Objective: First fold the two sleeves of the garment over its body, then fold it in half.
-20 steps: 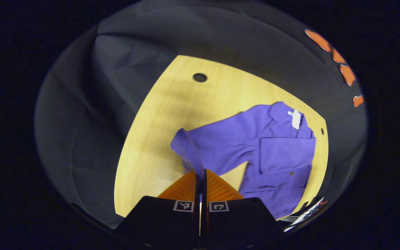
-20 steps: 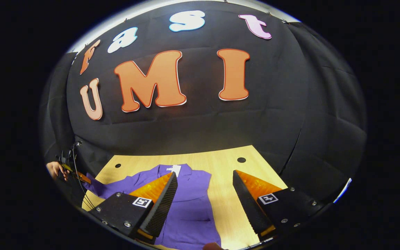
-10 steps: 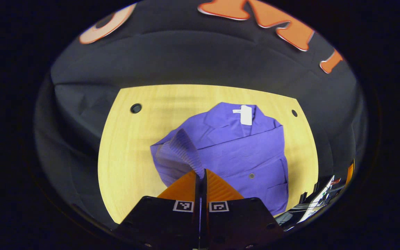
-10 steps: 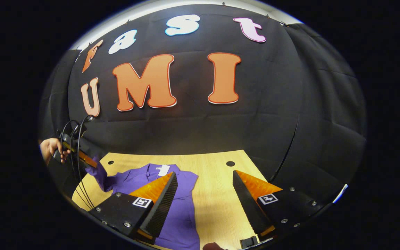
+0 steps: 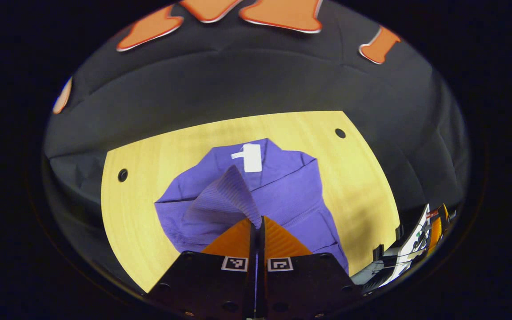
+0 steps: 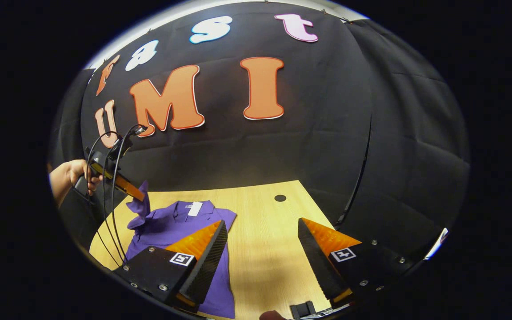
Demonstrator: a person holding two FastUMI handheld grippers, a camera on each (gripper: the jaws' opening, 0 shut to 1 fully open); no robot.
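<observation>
A purple garment point(image 5: 282, 191) with a white neck label point(image 5: 251, 158) lies on the light wooden table point(image 5: 362, 178). My left gripper point(image 5: 258, 222) is shut on the ribbed cuff of a sleeve point(image 5: 227, 198), which it holds lifted over the garment's body. In the right gripper view the left gripper point(image 6: 138, 195) hangs above the garment's point(image 6: 171, 226) left side with the sleeve point(image 6: 139, 209) dangling from it. My right gripper point(image 6: 262, 242) stands open above the bare table to the right of the garment, nothing between its fingers.
A hand point(image 6: 71, 175) at the far left holds the left gripper, with black cables looping from it. The table point(image 6: 260, 258) has small round holes point(image 6: 280, 198) near its back corners. Black cloth walls stand behind and beside the table.
My left gripper has carried the sleeve cuff higher and inward over the garment's body, swinging its view toward the back wall. The right gripper has drifted slightly right, still open.
</observation>
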